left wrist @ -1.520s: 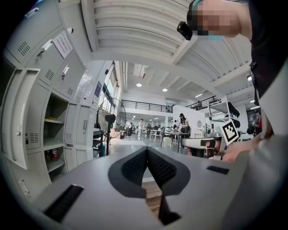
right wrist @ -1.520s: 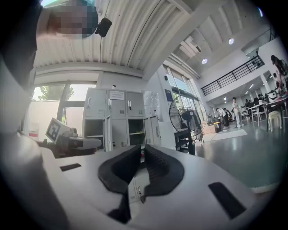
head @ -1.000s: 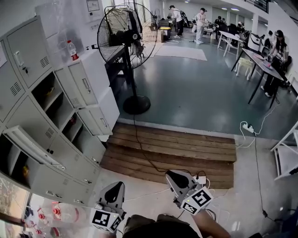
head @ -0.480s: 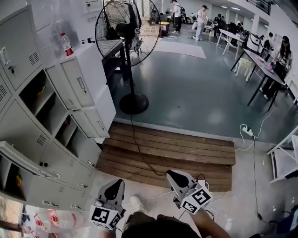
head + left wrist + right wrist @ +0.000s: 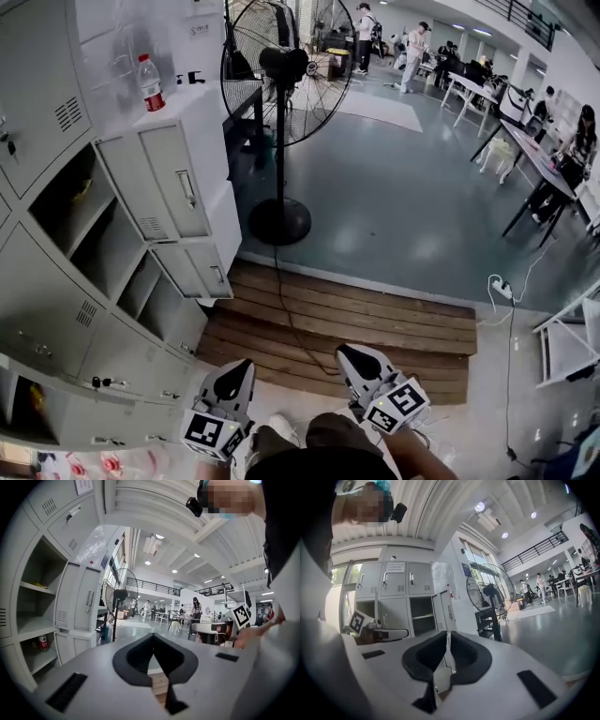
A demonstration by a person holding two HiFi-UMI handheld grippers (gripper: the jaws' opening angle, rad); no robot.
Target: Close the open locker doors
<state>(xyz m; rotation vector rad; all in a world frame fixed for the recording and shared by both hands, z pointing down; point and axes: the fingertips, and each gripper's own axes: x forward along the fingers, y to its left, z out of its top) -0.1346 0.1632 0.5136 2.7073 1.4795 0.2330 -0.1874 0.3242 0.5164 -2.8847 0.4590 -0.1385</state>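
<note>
Both tools hang low with their jaws pressed together and nothing between them: the left gripper (image 5: 239,367) and the right gripper (image 5: 349,354). Ahead and to the left of the left gripper stands the locker bank (image 5: 56,309). Two doors are swung out from it, an upper door (image 5: 173,183) and a lower door (image 5: 194,270) beneath it. Each is upright with its long axis vertical, its handled face turned toward the grippers. The open upper compartment (image 5: 70,202) holds something yellow (image 5: 82,190), perhaps fruit. A lower compartment holds a small reddish bottle (image 5: 42,642).
</note>
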